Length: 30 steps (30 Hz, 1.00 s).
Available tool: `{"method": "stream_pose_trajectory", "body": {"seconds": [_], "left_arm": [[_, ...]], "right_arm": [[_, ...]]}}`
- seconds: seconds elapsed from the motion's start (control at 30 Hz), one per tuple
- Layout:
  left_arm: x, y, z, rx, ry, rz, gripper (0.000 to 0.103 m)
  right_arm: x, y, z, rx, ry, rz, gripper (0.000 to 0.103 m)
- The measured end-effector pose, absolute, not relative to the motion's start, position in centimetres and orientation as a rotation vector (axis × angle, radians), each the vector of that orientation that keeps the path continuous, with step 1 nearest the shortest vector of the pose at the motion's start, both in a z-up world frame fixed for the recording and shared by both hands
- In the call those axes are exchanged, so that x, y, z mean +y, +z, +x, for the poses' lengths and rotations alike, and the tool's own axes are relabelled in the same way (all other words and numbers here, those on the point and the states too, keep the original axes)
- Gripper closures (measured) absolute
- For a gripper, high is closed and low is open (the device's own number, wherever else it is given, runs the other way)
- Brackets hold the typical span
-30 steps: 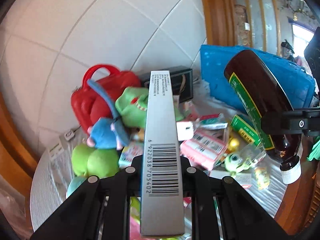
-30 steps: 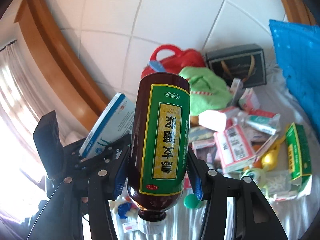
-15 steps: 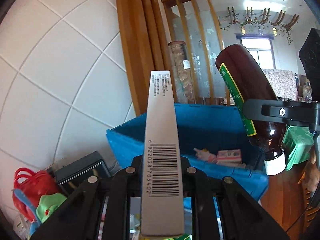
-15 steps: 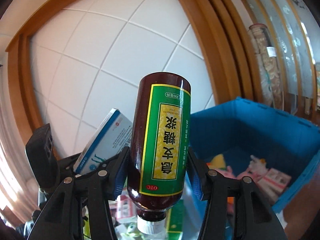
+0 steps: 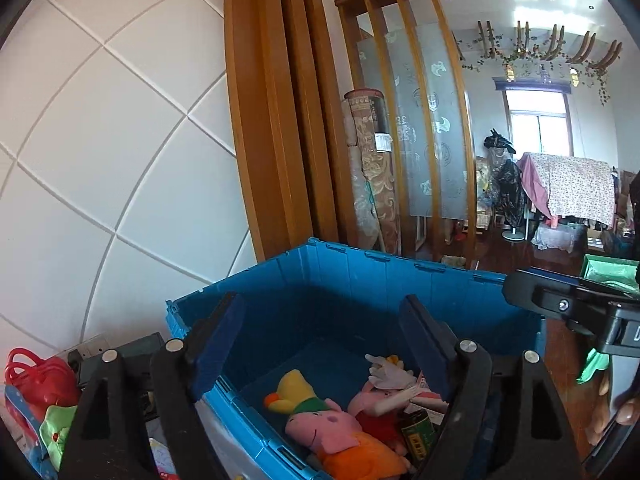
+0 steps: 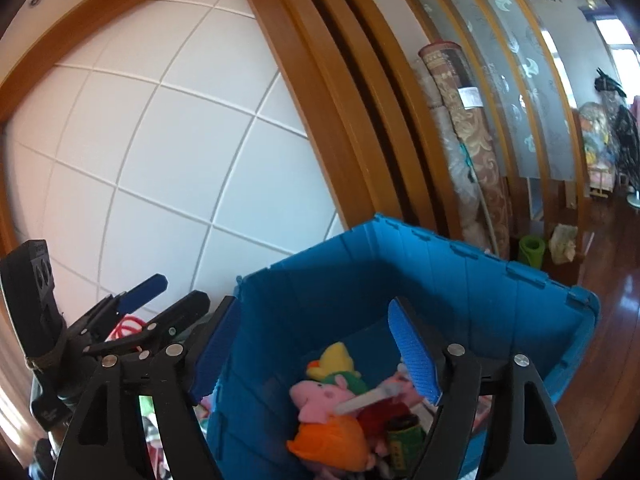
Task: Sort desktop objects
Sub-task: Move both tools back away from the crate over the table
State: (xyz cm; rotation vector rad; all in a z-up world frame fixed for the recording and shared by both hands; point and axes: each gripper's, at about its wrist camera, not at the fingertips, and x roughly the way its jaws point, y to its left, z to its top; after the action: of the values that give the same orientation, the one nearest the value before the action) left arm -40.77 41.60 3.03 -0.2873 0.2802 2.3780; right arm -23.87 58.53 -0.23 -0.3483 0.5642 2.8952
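A blue plastic crate (image 5: 400, 288) (image 6: 460, 276) stands in front of both grippers. In it lie a pink pig plush (image 5: 324, 426) (image 6: 316, 398), the brown medicine bottle with a green label (image 5: 418, 432) (image 6: 402, 438) and a long grey box (image 6: 370, 398). My left gripper (image 5: 324, 332) is open and empty above the crate's near wall. My right gripper (image 6: 316, 340) is open and empty above the crate. The right gripper also shows at the right edge of the left wrist view (image 5: 568, 312); the left gripper shows at the left of the right wrist view (image 6: 144, 304).
A red bag (image 5: 36, 380), a green plush (image 5: 56, 432) and a dark box (image 5: 132, 356) lie left of the crate. A white tiled wall with wooden frame (image 5: 272, 120) is behind. A rolled carpet (image 5: 368, 168) leans beyond the crate.
Both grippers have opened. The grey box has left the left gripper and the brown bottle has left the right gripper; both now lie in the blue crate.
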Motion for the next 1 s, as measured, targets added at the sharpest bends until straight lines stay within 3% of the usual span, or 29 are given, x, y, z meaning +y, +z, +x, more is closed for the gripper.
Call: {"method": "stream_pose_trajectory", "body": {"seconds": [0.17,0.63,0.7,0.77,1.0], "left_arm": [[39.3,2.3,-38.6,0.264,2.437,-0.281,0.023],[23.0,1.2,-29.7,0.28,2.825,-0.301,0.021],[20.1,1.0,-27.7,0.281,2.866,-0.29,0.017],[17.0,0.8,-25.5,0.239,2.871,-0.284,0.001],[10.5,1.4,-20.3,0.161,2.888,-0.334,0.001]], "right_arm": [[57.1,-1.2,-21.4,0.524,2.916,-0.262,0.011],[43.2,-0.7,-12.7,0.39,3.042,-0.264,0.001],[40.7,-0.9,-10.7,0.397,3.04,-0.258,0.0],[38.3,-1.3,-8.7,0.42,3.046,-0.271,0.0],[30.9,-2.2,-3.2,0.379,3.055,-0.353,0.0]]}}
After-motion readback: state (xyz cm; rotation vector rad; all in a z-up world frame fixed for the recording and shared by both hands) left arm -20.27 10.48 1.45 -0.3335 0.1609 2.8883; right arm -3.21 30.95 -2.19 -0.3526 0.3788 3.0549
